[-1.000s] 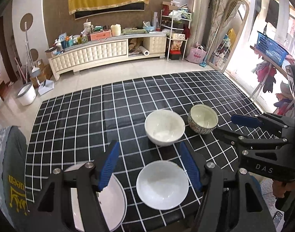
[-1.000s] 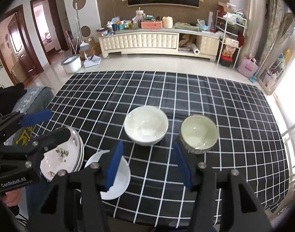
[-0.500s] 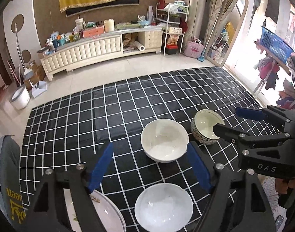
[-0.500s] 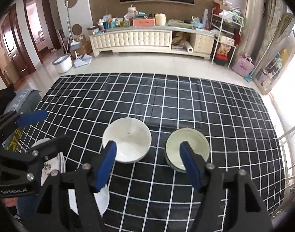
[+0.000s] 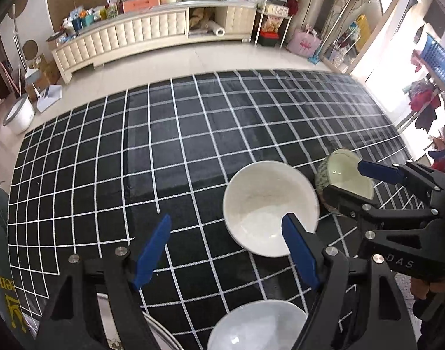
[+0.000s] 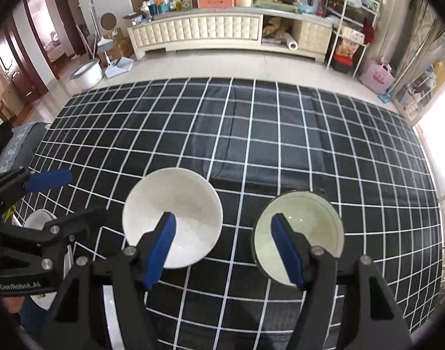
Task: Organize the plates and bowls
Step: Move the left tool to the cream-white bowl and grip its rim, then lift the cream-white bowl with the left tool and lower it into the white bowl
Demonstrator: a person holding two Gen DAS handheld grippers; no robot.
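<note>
A plain white bowl (image 5: 266, 201) (image 6: 175, 204) stands on the black checked tablecloth (image 5: 169, 151). A patterned bowl with a pale green inside (image 5: 343, 172) (image 6: 307, 227) sits just right of it. My left gripper (image 5: 225, 223) is open and holds nothing; its right pad overlaps the white bowl's near rim. My right gripper (image 6: 222, 220) is also open and empty, one pad over the white bowl and the other over the green bowl's left rim. A second white bowl (image 5: 257, 325) and a plate (image 5: 159, 331) lie near the table's front edge.
The cloth's far half (image 6: 251, 134) holds nothing. Beyond the table are a tiled floor and a long cream cabinet (image 6: 222, 33). A grey-covered chair (image 5: 0, 233) stands at the left edge. A hand (image 5: 426, 288) grips the right tool.
Both grippers have moved forward and down toward the two bowls, which now look larger and closer. Both sets of jaws stand wider than a second ago.
</note>
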